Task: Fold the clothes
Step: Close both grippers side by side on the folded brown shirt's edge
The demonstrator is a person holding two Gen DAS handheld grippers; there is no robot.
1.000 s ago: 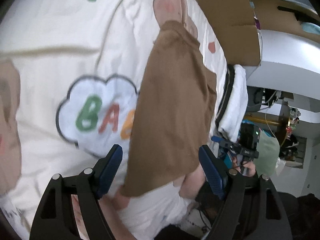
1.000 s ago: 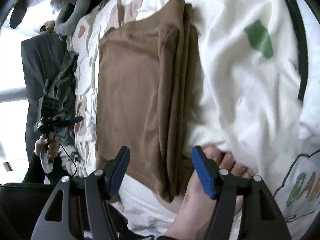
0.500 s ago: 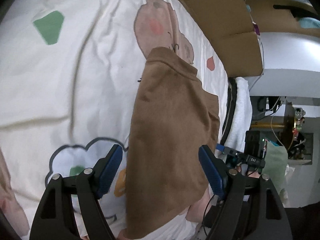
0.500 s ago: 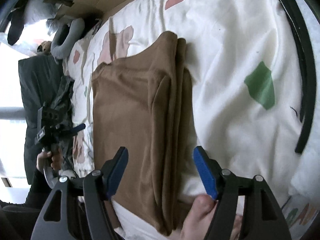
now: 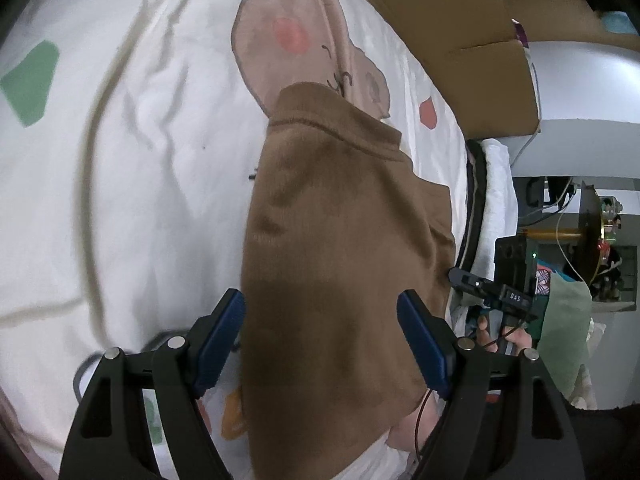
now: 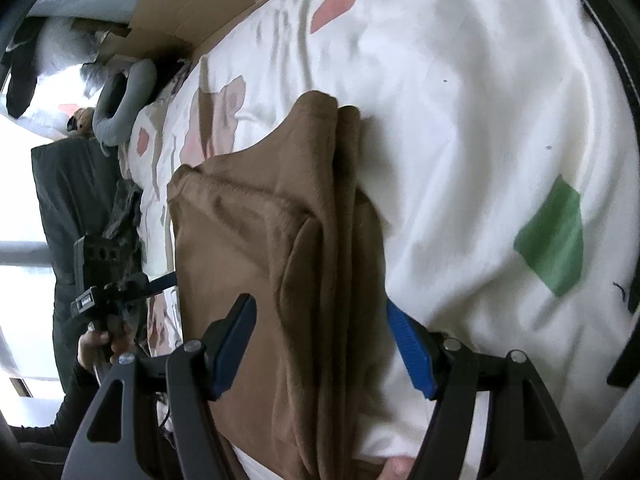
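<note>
Left wrist view: left tool (image 5: 320, 334) spread wide, blue pads on either side of a brown garment (image 5: 344, 240), nothing pinched. Garment is folded into a long strip running from the lower centre of the frame up to the middle, lying on a white bedsheet (image 5: 140, 152). Its top edge overlaps a printed bear face (image 5: 296, 40) in the upper centre. Green patch (image 5: 30, 76) printed at the far left. Cardboard (image 5: 452, 40) along the upper right edge of the bed. Right of the frame: the other tool's handle with a hand (image 5: 496, 328) gripping it, cluttered room behind, too small to make out.

Right wrist view: right tool (image 6: 320, 344) also spread, pads straddling the same brown garment (image 6: 280, 248), not gripping. Here the folded layers show as stacked edges along the garment's right side, centre of the frame. White bedsheet (image 6: 460, 100) fills the right half, green patch (image 6: 554, 240) at right. A fingertip (image 6: 394, 468) shows at the bottom edge, just right of the garment. At left, a hand (image 6: 96, 344) holds the other handle; dark bedding (image 6: 76, 200) and a grey cushion (image 6: 124, 100) sit in the upper left.
</note>
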